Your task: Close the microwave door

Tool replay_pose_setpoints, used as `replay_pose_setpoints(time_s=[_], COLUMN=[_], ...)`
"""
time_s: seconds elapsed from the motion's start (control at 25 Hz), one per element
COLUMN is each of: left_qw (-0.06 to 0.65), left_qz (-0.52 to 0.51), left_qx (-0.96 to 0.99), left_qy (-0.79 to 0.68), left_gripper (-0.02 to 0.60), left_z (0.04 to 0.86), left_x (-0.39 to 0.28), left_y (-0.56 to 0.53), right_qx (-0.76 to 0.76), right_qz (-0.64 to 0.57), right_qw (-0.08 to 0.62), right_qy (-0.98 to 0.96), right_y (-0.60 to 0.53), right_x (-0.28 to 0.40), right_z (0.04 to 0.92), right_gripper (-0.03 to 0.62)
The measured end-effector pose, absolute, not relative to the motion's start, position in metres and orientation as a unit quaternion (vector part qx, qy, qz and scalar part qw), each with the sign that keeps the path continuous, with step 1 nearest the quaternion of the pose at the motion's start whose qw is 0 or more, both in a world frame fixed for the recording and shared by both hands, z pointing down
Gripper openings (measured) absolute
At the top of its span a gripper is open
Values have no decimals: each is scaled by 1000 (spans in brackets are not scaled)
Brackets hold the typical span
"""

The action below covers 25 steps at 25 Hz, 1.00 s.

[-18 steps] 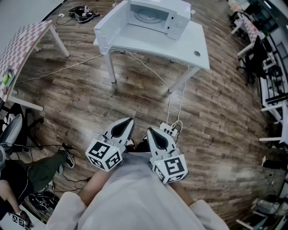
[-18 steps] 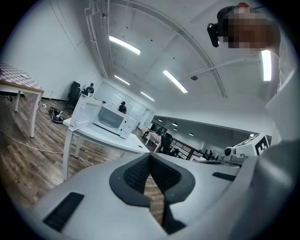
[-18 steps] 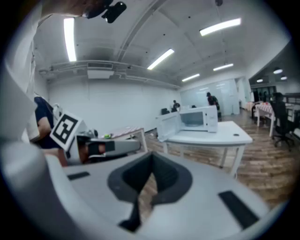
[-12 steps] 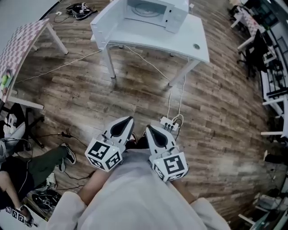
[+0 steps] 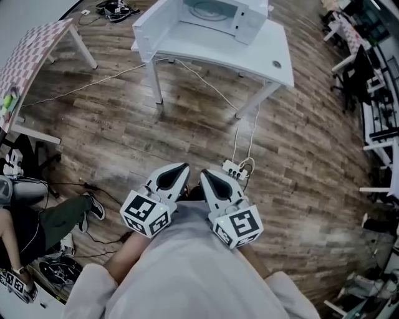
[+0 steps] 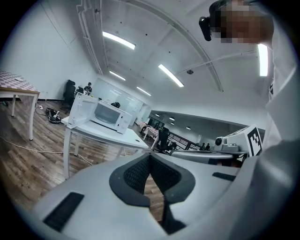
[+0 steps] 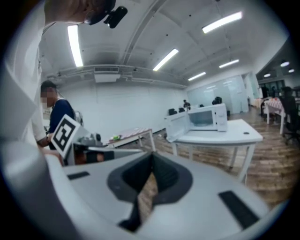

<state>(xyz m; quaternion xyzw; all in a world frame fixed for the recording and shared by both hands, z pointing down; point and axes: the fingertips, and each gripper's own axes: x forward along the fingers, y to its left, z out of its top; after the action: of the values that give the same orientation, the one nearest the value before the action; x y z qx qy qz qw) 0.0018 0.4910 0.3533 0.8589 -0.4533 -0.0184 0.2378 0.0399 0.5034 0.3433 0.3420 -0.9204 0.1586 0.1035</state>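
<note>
The white microwave stands on a white table far ahead of me. Its door is swung wide open to the left. The left gripper view shows the microwave with its open door, and so does the right gripper view, with the microwave and door. My left gripper and right gripper are held side by side close to my body, well short of the table. Both are shut with nothing between their jaws.
A power strip with cables lies on the wood floor just ahead of the grippers. A pink checked table stands at the left. A seated person's leg is at the lower left, and office desks and chairs line the right.
The head view has shifted slightly, so the microwave table sits a little higher in the picture. Both grippers stay shut and side by side. The seated person's leg has moved a little.
</note>
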Motion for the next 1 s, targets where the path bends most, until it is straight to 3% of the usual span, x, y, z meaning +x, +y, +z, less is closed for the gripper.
replay_pose_setpoints(time_s=[1.0], left_qw=[278], left_qz=[-35], left_qx=[834], left_qy=[-475], left_gripper=[14], left_z=[371], left_x=[-29], left_y=[456], right_qx=[293], right_qz=[210], right_qw=[132], right_qy=[-923], right_y=[471], right_x=[7], right_z=[368], right_gripper=[23])
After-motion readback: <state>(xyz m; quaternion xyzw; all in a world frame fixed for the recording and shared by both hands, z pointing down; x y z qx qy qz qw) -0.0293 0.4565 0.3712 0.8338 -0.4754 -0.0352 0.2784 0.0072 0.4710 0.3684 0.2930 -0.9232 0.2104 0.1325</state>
